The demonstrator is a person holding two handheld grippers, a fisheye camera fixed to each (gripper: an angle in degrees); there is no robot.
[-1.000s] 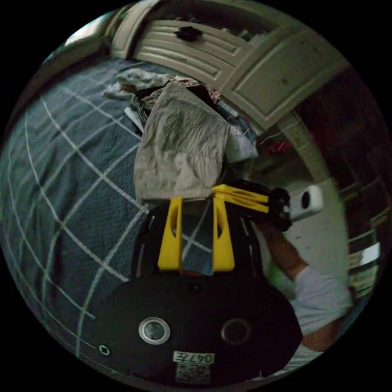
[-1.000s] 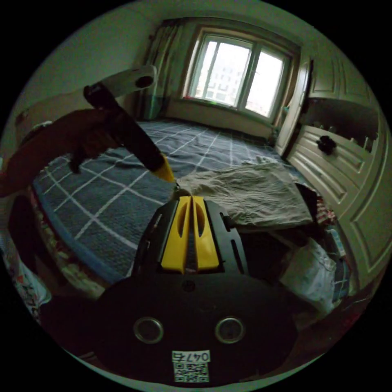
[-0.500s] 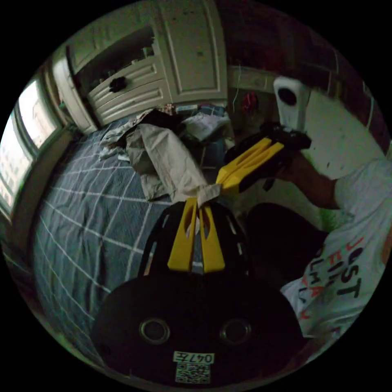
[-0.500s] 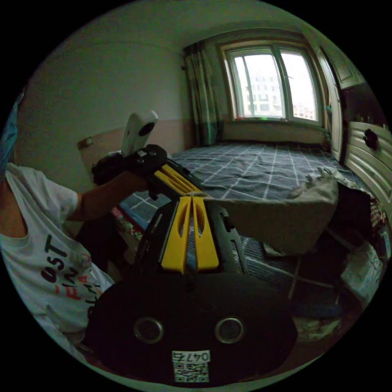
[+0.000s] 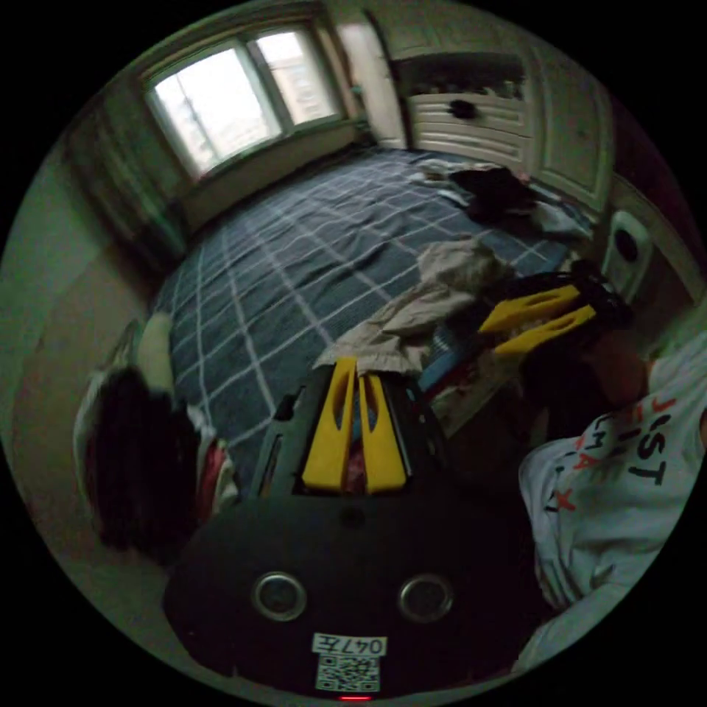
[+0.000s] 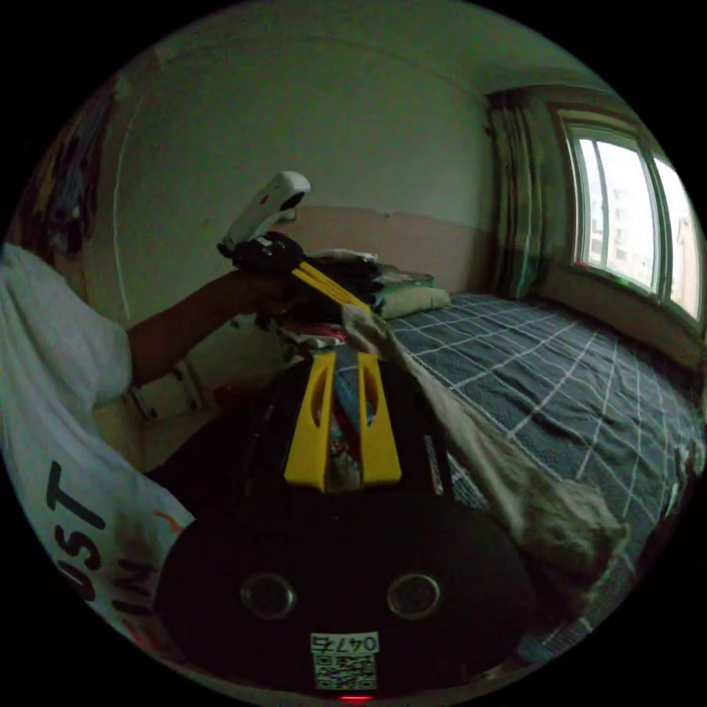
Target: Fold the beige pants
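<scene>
The left gripper view looked from just off the bed's (image 5: 294,250) near edge, across it toward the window (image 5: 236,96) and the cabinet wall (image 5: 479,118) — the right gripper (image 5: 541,320) near on one side. The right gripper view faced along the bed (image 6: 560,383) toward the pillows (image 6: 405,298) and plain wall (image 6: 331,147). Both shared the bed, the window (image 6: 633,221) and the beige pants (image 5: 420,309) — close.

far end of the beige pants (image 6: 560,523) behind the right view's rim

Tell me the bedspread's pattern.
Dark blue bedspread with a white grid of lines; clearest in the left gripper view.
</scene>
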